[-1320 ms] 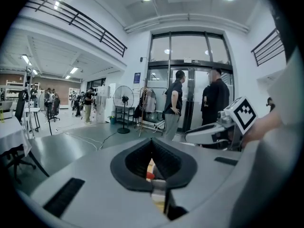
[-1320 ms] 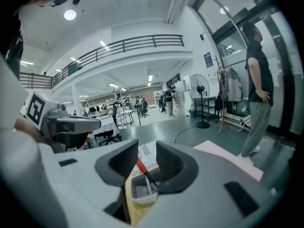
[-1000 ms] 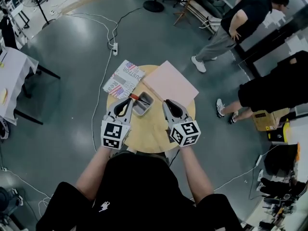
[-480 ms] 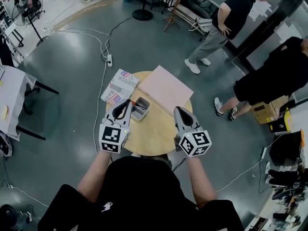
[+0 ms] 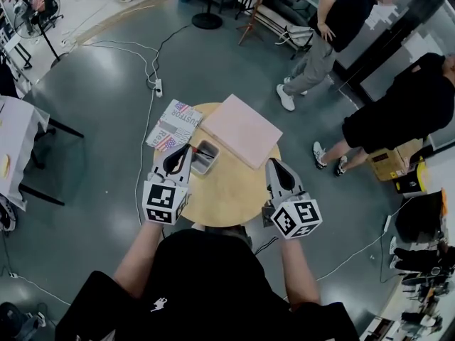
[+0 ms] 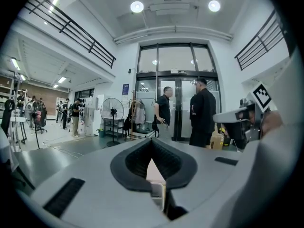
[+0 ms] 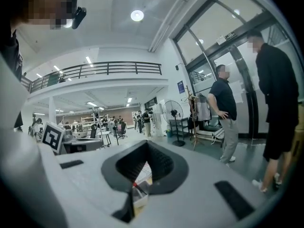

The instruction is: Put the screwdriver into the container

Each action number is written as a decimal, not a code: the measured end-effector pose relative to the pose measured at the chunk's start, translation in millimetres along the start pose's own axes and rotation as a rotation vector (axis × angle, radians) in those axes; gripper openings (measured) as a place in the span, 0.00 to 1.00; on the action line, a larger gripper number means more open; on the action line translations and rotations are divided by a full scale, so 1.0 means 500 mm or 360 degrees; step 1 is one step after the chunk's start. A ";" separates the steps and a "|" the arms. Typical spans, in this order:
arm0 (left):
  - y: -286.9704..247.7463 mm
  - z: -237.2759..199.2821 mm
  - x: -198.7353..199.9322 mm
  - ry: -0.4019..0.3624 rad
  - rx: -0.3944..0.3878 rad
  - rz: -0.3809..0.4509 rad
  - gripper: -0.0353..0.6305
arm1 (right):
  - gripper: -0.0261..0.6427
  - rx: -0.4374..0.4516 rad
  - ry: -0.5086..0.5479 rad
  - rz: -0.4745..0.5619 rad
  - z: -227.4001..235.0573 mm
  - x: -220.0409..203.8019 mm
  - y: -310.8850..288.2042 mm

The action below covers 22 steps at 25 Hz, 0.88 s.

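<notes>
Head view: I hold both tools clenched and empty over the round surface (image 5: pixel 227 194), the left tool (image 5: pixel 186 149) at its left edge and the right tool (image 5: pixel 274 164) at its right edge. The container (image 5: pixel 215 152) sits just beside the left tool's tip, toward the far-left edge and well apart from the right. The screwdriver (image 7: pixel 136 185) lies inside it, red handle showing, so I judge that nothing is left to grasp.
</notes>
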<state>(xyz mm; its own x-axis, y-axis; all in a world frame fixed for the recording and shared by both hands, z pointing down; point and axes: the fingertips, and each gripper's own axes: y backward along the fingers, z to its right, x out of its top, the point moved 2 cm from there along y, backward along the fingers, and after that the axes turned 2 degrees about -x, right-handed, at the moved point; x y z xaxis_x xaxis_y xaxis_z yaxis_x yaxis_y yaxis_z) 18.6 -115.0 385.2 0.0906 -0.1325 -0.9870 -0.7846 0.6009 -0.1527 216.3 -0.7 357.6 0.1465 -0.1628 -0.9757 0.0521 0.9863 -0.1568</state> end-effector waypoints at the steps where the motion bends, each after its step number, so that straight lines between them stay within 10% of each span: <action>1: 0.003 0.000 -0.001 0.0002 0.0003 0.0000 0.06 | 0.04 -0.0001 -0.0007 0.0001 0.000 -0.001 0.002; 22: 0.025 0.006 -0.027 -0.0033 -0.0006 0.0002 0.06 | 0.04 -0.0015 0.0010 0.0010 -0.021 -0.020 0.028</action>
